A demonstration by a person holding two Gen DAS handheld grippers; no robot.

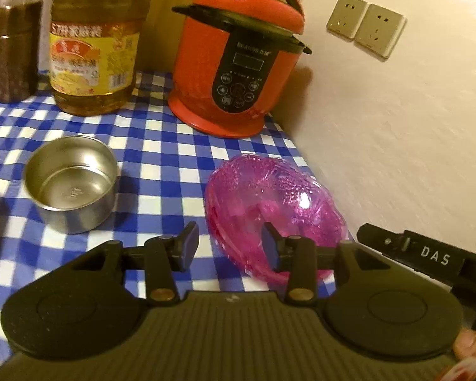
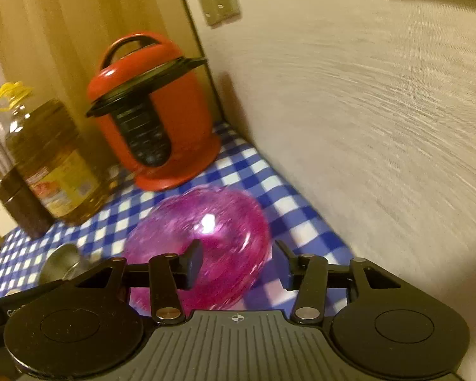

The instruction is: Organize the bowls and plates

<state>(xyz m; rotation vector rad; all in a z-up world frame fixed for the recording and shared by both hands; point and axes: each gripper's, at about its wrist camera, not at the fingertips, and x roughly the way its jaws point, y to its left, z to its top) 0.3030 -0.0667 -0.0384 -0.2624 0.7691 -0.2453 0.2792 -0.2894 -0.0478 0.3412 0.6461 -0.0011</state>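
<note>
A: Where's the pink stuff rn?

B: Pink plates (image 1: 276, 209), look like a stack of see-thru ones nested together, sitting on the checkered counter (image 1: 161, 146) close to the wall (image 1: 396, 127). In left wrist view they're just ahead of the left gripper (image 1: 230, 244), mostly fwd of its right jaw, which overlaps the near rim. Nothing btwn the jaws there, just cloth.

A: And the right one?

B: Right gripper (image 2: 238, 260) jaws apart, not pressing on anything. The stack (image 2: 203, 238) lies just ahead, left jaw over its near part, right jaw off past the rim over bare cloth.

A: Left jaws?

B: Also apart, empty gap, no contact w/ anything.

A: Orientation of the plates?

B: Oval outline; in left view the long axis runs from near the jaws away toward the red cooker (image 1: 238, 54). Opening faces up, seems to lie flat; can't tell exact plate count.

A: Any bowls?

B: Steel bowl (image 1: 73, 184), upright, open side up, fwd-left of the left jaws, well apart from the pink stack. In right view it's a sliver (image 2: 63, 263) left of the jaws.

A: Rest?

B: Oil bottle (image 1: 95, 50) and a dark brown canister (image 1: 14, 54) far ahead-left, cooker far ahead. Wall sockets (image 1: 365, 25) above right. Right view is motion-blurred.
</note>
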